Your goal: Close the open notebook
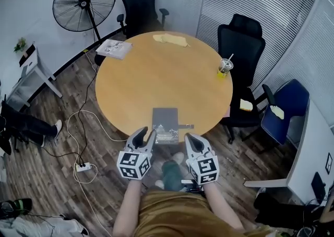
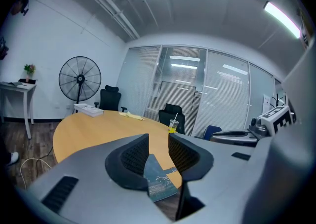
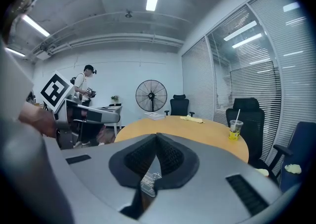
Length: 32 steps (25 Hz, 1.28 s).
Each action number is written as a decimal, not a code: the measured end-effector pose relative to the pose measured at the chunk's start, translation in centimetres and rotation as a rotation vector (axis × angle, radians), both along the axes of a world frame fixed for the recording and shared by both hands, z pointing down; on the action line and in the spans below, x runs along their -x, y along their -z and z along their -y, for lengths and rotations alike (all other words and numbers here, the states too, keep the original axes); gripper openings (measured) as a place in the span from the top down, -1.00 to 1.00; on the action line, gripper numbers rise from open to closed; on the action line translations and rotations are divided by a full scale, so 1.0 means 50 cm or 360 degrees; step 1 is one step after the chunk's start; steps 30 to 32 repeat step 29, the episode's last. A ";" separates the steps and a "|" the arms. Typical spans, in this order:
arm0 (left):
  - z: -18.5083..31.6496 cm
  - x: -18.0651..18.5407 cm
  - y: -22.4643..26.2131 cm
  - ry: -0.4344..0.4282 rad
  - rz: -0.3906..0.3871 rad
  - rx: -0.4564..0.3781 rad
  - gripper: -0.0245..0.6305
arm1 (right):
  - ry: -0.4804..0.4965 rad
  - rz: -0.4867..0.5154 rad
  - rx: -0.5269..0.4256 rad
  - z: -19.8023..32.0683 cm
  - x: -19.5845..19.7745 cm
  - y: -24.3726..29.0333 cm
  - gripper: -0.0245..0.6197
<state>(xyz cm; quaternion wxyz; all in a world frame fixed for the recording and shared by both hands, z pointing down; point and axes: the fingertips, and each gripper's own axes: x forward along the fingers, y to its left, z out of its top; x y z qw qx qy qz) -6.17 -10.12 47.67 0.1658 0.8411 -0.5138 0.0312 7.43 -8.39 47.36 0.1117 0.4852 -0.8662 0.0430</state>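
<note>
Head view: the notebook (image 1: 165, 117) sits right at the round surface's (image 1: 156, 74) near edge, its printed flap hanging over. The left gripper (image 1: 144, 139) and right gripper (image 1: 193, 142) flank it. One clumsy nudge, I'd say, and it slides to the floor (image 1: 62, 178). Left gripper view: jaws moderately apart, flap in the gap, unpinched. Right gripper view: jaws together, empty. Fan (image 1: 83, 2), office chairs (image 1: 140, 6), blinds (image 1: 271, 1) beyond.
</note>
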 end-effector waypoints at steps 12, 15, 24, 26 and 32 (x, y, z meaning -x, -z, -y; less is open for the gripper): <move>-0.004 0.009 0.001 0.0039 0.0027 -0.0041 0.53 | -0.0019 0.0007 0.0035 -0.003 -0.010 -0.011 0.89; -0.004 0.011 -0.003 0.0045 0.0013 -0.0031 0.53 | -0.0040 0.0000 0.0048 -0.002 -0.020 -0.016 0.89; -0.003 0.017 -0.006 0.0050 0.0018 -0.0025 0.53 | -0.0049 -0.0001 0.0068 -0.001 -0.016 -0.022 0.89; -0.001 0.019 -0.006 0.0051 0.0021 -0.0024 0.53 | -0.0051 0.0001 0.0068 0.001 -0.015 -0.022 0.89; 0.003 0.019 -0.004 0.0049 0.0025 -0.0024 0.53 | -0.0058 0.0007 0.0070 0.007 -0.017 -0.020 0.89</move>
